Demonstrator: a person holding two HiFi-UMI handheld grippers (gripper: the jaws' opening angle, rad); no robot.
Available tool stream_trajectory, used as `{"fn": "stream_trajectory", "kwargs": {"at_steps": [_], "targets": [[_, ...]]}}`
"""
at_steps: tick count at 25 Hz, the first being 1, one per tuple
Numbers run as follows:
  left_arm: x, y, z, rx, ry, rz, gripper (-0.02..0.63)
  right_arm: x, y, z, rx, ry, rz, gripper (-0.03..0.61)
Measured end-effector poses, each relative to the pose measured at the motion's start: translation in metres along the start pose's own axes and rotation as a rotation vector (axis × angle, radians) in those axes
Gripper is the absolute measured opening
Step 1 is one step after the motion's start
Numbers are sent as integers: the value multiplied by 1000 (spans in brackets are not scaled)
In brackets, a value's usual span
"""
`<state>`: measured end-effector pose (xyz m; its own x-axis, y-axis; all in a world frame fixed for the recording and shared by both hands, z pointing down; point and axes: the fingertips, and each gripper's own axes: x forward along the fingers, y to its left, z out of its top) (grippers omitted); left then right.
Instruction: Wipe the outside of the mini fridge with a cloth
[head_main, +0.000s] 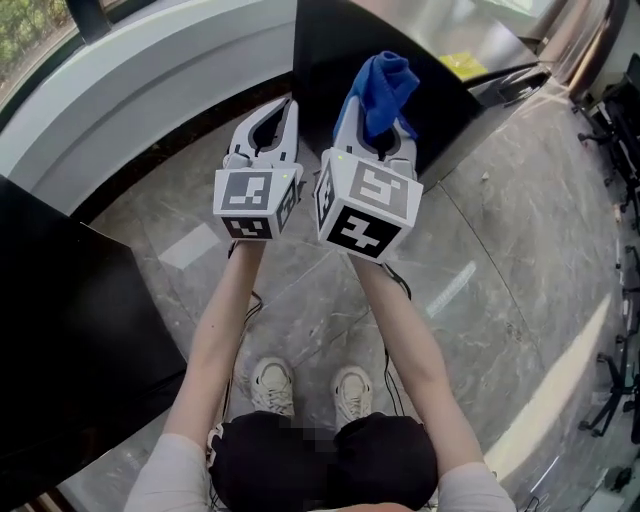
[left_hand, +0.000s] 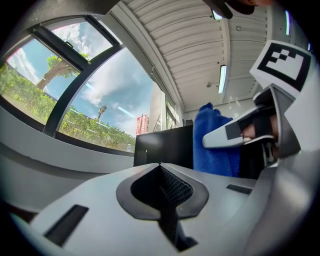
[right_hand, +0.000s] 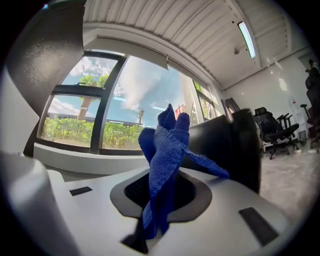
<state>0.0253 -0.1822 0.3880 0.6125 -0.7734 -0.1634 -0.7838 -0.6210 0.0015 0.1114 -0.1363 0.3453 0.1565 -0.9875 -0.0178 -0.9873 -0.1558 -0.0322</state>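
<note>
Your right gripper (head_main: 378, 118) has its jaws clamped on the blue cloth (head_main: 386, 82), close against the black mini fridge (head_main: 325, 60) at the far side. Your left gripper (head_main: 268, 128), just beside it, has its jaws pressed together on nothing. You stand on a grey stone-tile floor (head_main: 520, 220). A window (right_hand: 125, 120) shows greenery, and office chairs (right_hand: 272, 131) stand to the right.

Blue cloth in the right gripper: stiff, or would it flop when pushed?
Probably floppy: the blue cloth bunches into folds above the shut right gripper, one corner drooping sideways. Likely light, as it stands from one pinch. Its knitted texture should grip, not slip.
</note>
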Motion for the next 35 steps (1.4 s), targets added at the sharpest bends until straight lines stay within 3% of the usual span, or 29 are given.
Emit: {"fn": "stream_trajectory", "kwargs": {"at_steps": [2,7,12,17,20,25,35], "targets": [[-1,18,-6,7,-3,5,5,27,23,-14,16,25,-5,83],[-13,93,-34,-38,16,120,5,100,73,-36,20,57,-28,83],[-10,156,-64,6,59,175,5,171,102,-77,29,109,-31,83],[0,198,-86,-17,68,215,5,229,106,-106,-12,122,-151,83],[5,205,-99,-32,80,221,5,249,104,-110,-71,92,-249,83],[11,195,-119,14,127,175,5,262,88,-120,-29,83,-339,83],[11,200,-129,-13,129,179,5,266,85,-128,-65,66,-327,83]]}}
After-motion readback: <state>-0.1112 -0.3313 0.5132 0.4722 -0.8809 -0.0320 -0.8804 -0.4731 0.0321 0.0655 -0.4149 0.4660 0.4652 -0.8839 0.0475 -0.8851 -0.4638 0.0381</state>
